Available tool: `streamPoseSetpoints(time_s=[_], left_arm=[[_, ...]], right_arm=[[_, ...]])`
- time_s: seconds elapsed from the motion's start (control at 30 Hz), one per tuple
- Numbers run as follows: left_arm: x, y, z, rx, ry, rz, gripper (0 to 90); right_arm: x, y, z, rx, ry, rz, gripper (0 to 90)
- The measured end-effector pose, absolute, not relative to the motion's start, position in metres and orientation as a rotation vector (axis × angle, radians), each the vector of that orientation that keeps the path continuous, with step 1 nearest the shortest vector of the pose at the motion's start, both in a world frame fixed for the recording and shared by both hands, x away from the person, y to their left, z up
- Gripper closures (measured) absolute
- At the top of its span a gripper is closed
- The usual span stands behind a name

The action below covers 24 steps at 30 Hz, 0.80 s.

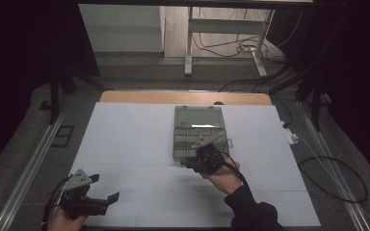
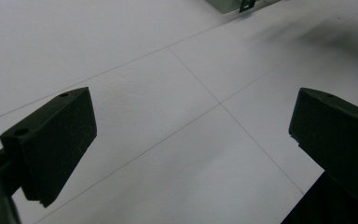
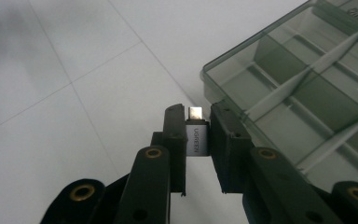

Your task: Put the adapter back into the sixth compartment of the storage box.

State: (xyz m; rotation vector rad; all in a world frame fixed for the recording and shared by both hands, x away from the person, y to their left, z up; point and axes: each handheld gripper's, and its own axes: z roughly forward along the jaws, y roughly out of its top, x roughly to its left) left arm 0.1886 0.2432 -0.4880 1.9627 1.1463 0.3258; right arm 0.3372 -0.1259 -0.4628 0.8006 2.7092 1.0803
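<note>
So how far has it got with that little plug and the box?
Done: the right gripper is shut on a small silver adapter, held just off the near corner of the compartment box. In hand: carrying it beside the box. Left: the compartments I can see look empty, so placing it presumably remains. The left gripper sits open over the white mat, holding nothing.

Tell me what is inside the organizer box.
In the right gripper view, the box shows empty compartments split by dividers. The right gripper and the adapter it grips cover the near corner, so that part stays unseen.
</note>
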Motion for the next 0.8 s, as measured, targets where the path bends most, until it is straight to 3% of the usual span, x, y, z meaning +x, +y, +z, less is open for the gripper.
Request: streamPoseSetpoints(time_s=[0.8], left_arm=[[0.189,0.244,-0.488,1.958,1.158,0.323,1.3]], right_arm=[[0.364,-0.137,-0.458,0.883,2.625,1.069,76.2]])
